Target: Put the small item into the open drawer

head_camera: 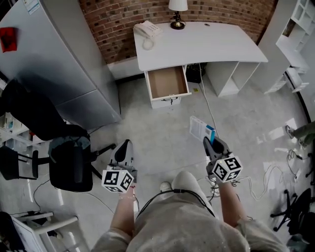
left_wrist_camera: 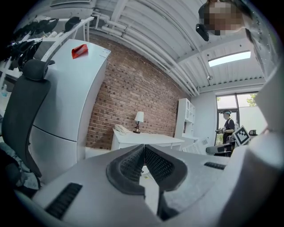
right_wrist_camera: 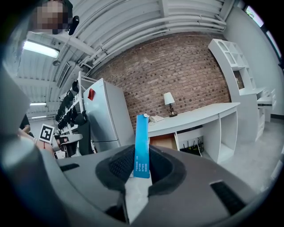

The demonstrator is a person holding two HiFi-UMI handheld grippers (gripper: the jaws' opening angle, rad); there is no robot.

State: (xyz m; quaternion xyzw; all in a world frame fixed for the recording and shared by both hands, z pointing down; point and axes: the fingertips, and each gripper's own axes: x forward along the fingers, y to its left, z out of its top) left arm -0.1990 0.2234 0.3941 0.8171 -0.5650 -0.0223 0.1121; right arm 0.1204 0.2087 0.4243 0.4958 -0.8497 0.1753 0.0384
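The carrying step is in hand, as I judge it. In the head view the white desk [head_camera: 211, 44] stands at twelve o'clock, well apart from the person, and its wooden drawer [head_camera: 167, 81] is pulled out beneath it, empty so far as shows. The right gripper [head_camera: 206, 141] is clenched on the small blue-and-white box [head_camera: 199, 129], which stands on edge between its pads and juts toward eleven o'clock. The left gripper [head_camera: 126, 143], at nine o'clock of the right one, is clenched on nothing. The next move calls for bringing the box toward eleven o'clock until it is over the drawer, lowering it inside the walls, and only then letting go. Counted: one grey refrigerator [head_camera: 54, 59], one desk, one black office chair [head_camera: 71, 162] at eight o'clock, one open drawer, two grippers, one table lamp [head_camera: 177, 10], one telephone [head_camera: 147, 29], one box
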